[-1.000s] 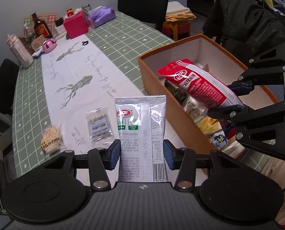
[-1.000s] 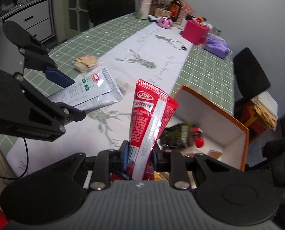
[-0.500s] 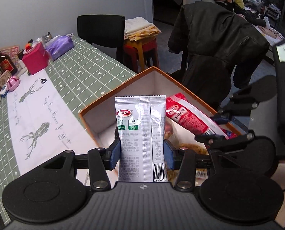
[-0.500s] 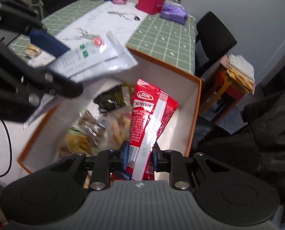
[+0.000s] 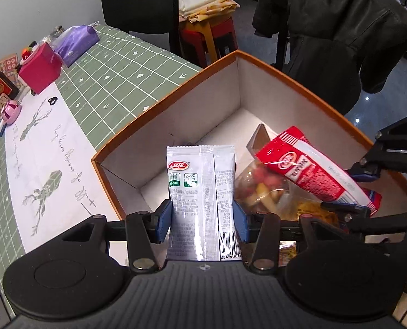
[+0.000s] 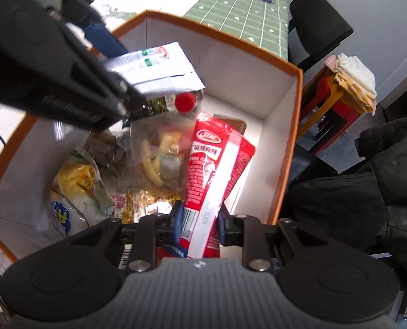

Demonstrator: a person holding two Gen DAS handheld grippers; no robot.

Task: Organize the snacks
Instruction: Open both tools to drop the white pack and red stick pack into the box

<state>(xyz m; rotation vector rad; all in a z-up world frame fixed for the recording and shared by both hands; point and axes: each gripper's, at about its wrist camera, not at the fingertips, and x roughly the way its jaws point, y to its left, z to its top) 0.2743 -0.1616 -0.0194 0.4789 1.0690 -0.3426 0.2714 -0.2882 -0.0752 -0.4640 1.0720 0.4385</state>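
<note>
Left wrist view: the left tool (image 5: pixel 203 216) is clamped on a silver-white snack packet (image 5: pixel 200 192), held upright between its blue pads (image 5: pixel 165 219) over the open orange-rimmed box (image 5: pixel 299 82) at the desk's edge. To its right, the right tool (image 5: pixel 351 189) grips a red snack packet (image 5: pixel 313 172), angled above the box's contents.

From the right wrist view, the right tool (image 6: pixel 198 226) pinches the red snack packet (image 6: pixel 217 164) by its lower end, its top pointing down into the box (image 6: pixel 296 126). The left tool crosses the upper left of that frame, with the silver-white packet (image 6: pixel 159 68) hanging over the box's near corner.

Beneath both packets the box already holds a pile of snacks: a clear bag of mixed pieces (image 6: pixel 159 148), a yellow-and-white bag (image 6: pixel 77 186) and a dark packet with a red cap (image 6: pixel 184 102) beside it. The far end of the box floor is bare.

The green checked desk (image 5: pixel 115 76) beyond carries a pink box (image 5: pixel 40 72), a purple pack (image 5: pixel 76 41) and a dark bottle (image 5: pixel 0 86); no loose snacks show on the visible stretch. By this evidence the sorting looks well advanced, with these two packets not yet released into the box.
</note>
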